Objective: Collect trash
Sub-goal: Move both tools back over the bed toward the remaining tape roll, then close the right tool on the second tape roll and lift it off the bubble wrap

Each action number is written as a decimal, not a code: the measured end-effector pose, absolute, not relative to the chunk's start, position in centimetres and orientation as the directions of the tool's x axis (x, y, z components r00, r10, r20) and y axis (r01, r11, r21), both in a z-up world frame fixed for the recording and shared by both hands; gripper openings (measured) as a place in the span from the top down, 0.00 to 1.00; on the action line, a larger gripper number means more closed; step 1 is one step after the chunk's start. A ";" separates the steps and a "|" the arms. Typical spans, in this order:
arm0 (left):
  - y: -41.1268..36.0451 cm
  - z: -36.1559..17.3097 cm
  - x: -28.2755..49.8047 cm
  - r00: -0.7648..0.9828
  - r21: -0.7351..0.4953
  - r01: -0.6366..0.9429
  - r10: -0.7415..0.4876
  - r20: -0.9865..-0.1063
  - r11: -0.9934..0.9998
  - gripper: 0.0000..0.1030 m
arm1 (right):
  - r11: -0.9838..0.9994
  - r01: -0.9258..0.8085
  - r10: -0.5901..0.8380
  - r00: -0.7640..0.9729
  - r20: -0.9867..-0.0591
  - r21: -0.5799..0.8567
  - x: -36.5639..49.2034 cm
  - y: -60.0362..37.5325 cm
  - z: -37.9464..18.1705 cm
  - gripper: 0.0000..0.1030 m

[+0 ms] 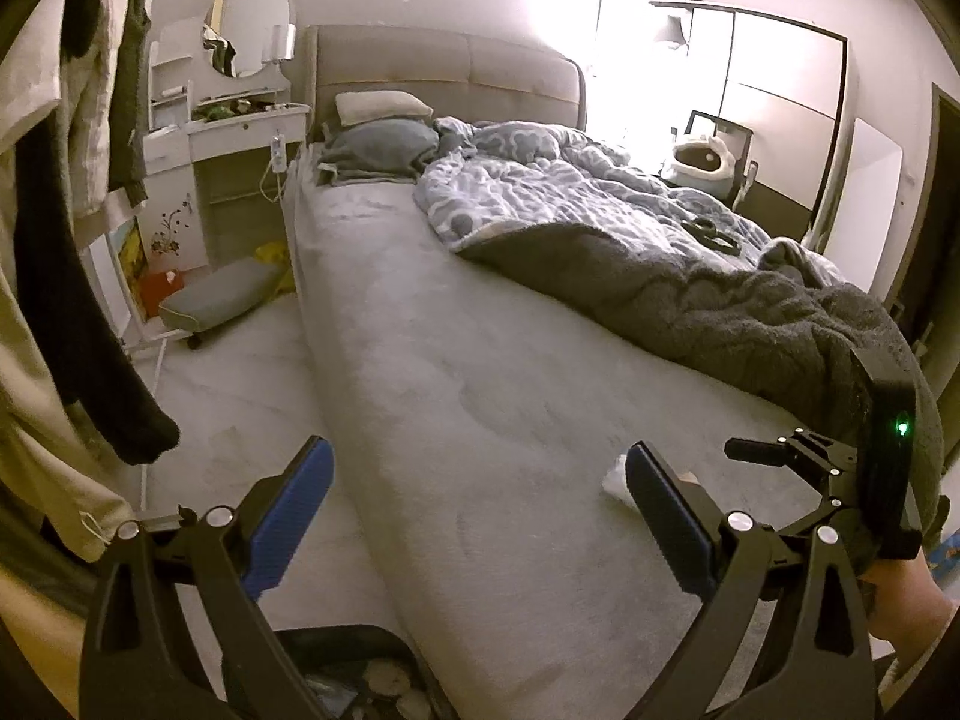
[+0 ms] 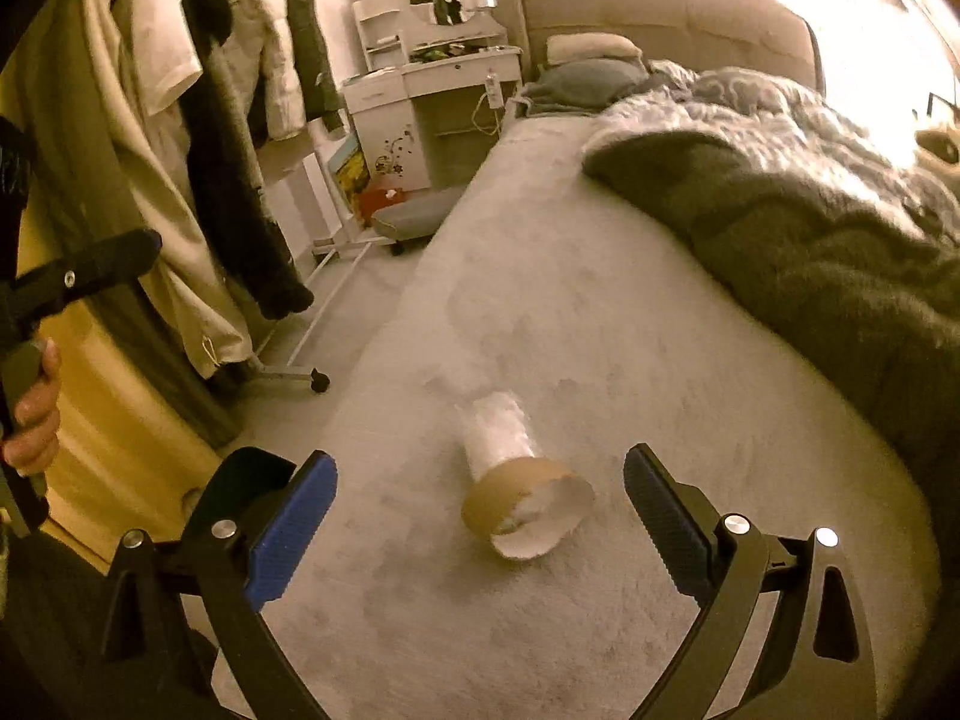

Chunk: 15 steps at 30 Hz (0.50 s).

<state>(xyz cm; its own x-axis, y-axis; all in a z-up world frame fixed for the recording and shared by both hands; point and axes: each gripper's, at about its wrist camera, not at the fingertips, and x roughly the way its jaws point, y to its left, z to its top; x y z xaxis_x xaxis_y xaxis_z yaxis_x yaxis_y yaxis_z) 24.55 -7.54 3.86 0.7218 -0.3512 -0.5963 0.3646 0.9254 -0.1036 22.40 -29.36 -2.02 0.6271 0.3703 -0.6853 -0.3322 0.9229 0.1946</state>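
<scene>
Grey bedsheet (image 2: 540,312), blue-and-white patterned duvet (image 1: 540,192) with dark grey underside, white-and-tan paper cup (image 2: 516,480), blue-padded black tongs (image 2: 480,504)

Left gripper (image 1: 477,495) wide; right gripper (image 2: 480,501) wide, seemingly empty.

Torn paper cup (image 2: 521,483) lies sideways on bed (image 2: 600,330).

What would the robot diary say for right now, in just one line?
task: collect trash | right gripper: open, empty | paper cup: on its side on bed | left gripper: open, empty
</scene>
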 end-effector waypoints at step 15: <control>-10.9 0.6 26.2 0.661 -0.096 0.402 -0.361 -0.658 0.911 0.04 | 0.872 -0.355 0.484 0.533 -0.694 0.336 24.1 -31.0 -5.4 0.06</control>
